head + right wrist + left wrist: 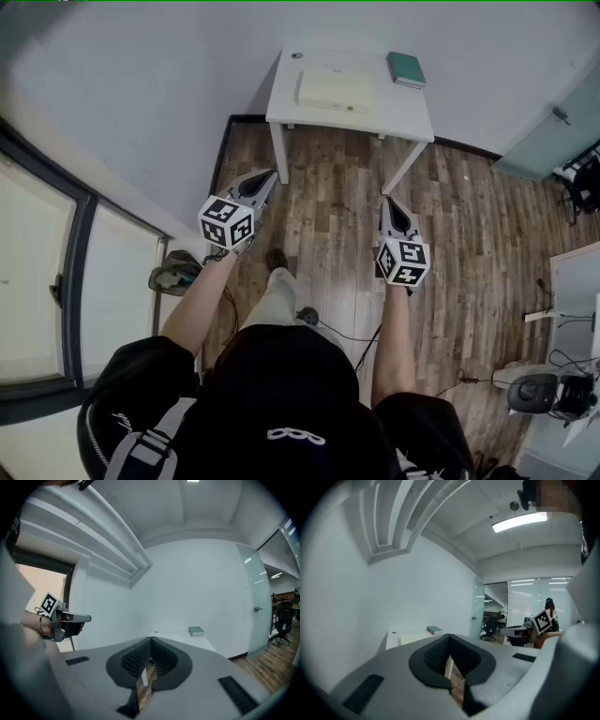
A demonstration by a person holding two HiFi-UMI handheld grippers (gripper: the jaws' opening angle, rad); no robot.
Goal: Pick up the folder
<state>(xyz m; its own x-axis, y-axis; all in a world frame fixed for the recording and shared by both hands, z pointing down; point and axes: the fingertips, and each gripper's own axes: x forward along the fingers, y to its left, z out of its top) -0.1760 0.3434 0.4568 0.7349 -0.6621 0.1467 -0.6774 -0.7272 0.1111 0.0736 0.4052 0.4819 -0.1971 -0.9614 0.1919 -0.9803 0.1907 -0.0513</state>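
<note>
A pale cream folder [335,91] lies flat on a small white table [286,112] against the far wall, with a teal book [406,68] at the table's back right corner. I stand a few steps short of the table. My left gripper [269,176] and right gripper [387,201] are both held out over the wooden floor, pointing toward the table, jaws shut with nothing in them. In the left gripper view the left gripper [449,635] has its jaws together, with the book [434,630] beyond. The right gripper [151,640] shows the same, book [196,631] ahead.
A window wall runs along the left, with a grey bag [173,275] on the floor below it. A cable [347,333] trails across the wooden floor near my feet. A second desk with cables and devices [562,375] stands at the right, beside a glass door [548,141].
</note>
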